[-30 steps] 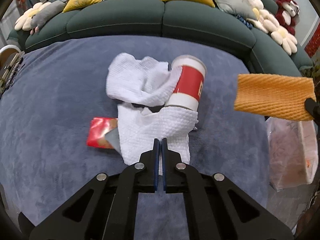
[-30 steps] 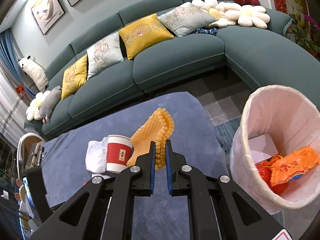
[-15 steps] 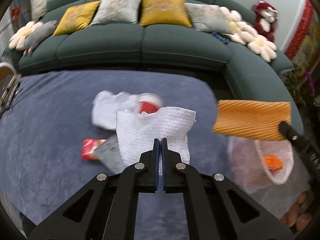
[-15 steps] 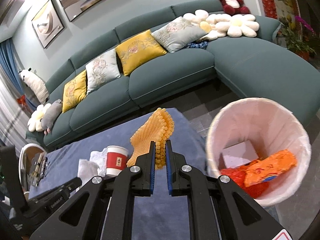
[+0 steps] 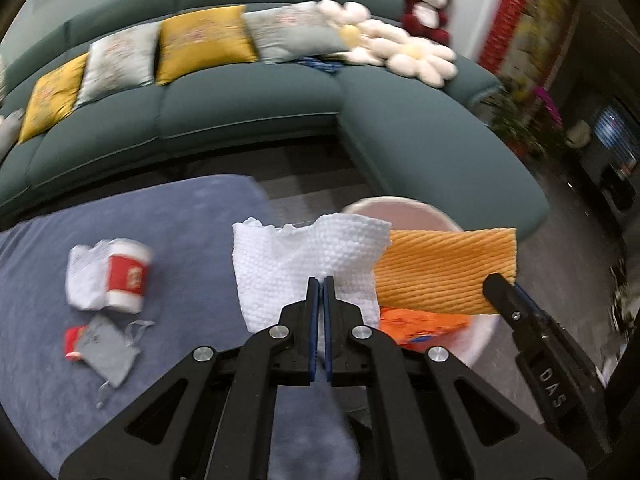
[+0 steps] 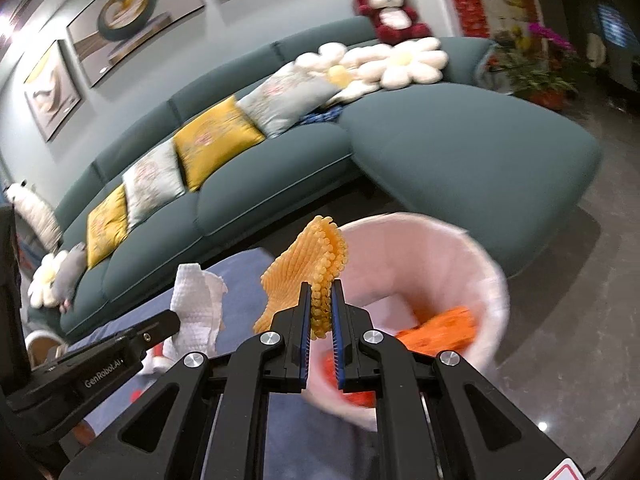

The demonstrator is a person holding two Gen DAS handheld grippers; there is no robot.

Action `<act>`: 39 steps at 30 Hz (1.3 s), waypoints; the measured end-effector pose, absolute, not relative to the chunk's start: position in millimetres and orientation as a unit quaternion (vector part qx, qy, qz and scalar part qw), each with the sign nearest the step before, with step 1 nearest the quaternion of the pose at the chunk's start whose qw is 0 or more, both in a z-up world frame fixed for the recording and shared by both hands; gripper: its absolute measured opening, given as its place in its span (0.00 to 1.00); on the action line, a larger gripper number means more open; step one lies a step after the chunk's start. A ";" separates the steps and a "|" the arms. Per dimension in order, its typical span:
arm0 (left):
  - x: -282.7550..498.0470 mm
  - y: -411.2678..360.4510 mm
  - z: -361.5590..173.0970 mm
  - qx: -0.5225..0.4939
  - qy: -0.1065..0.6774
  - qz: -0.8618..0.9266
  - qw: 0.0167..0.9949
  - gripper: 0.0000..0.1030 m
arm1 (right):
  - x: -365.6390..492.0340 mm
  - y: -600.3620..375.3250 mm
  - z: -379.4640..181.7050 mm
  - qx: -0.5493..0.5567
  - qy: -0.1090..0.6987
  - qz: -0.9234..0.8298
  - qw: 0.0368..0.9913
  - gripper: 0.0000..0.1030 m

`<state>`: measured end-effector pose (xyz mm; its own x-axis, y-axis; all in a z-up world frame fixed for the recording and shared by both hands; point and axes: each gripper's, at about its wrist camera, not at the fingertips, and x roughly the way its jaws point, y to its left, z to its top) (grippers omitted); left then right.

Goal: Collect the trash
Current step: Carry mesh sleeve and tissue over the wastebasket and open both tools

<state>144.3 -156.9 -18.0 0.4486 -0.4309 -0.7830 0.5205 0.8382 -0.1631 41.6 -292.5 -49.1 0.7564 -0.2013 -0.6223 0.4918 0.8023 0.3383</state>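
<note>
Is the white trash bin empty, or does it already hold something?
Not empty. The trash bin already holds an orange wrapper and a pale flat piece behind it, seen over its rim in the right wrist view.

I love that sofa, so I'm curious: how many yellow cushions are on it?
2 that I can see. One yellow cushion sits near the sofa's middle, between two pale grey ones; the other is further left, near the plush toys. More could be out of frame.

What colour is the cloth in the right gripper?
Orange, ribbed cloth; clearest in the left wrist view.
</note>
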 end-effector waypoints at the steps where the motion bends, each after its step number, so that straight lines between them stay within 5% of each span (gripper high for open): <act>1: 141.6 -167.4 -17.0 0.054 0.443 -0.291 0.846 0.02 | 38.5 -299.2 -49.1 0.251 0.289 -0.198 0.902 0.09; 17: 130.1 -266.1 -39.2 0.085 0.448 -0.342 0.822 0.05 | 16.2 -375.2 -54.3 0.258 0.278 -0.260 0.888 0.09; 19: 130.4 -266.2 -42.1 0.087 0.452 -0.342 0.819 0.12 | 19.0 -372.8 -54.4 0.253 0.279 -0.257 0.890 0.09; 23: 133.1 -254.6 -41.1 0.074 0.448 -0.328 0.828 0.48 | 25.4 -369.4 -54.8 0.250 0.283 -0.250 0.892 0.09; 32: 144.0 -222.2 -35.7 0.057 0.447 -0.298 0.841 0.57 | 42.8 -352.1 -51.6 0.239 0.292 -0.237 0.895 0.15; 36: 151.8 -205.2 -35.2 0.048 0.452 -0.281 0.845 0.60 | 49.0 -341.7 -49.5 0.234 0.294 -0.232 0.897 0.36; 39: 156.6 -189.5 -33.0 0.035 0.453 -0.269 0.849 0.60 | 54.1 -331.5 -45.1 0.226 0.293 -0.229 0.901 0.41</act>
<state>156.6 -189.5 -33.0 0.4441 -0.4252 -0.7887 0.4883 0.8529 -0.1849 54.1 -331.5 -45.1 0.7242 -0.2793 -0.6305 0.5439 0.7934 0.2733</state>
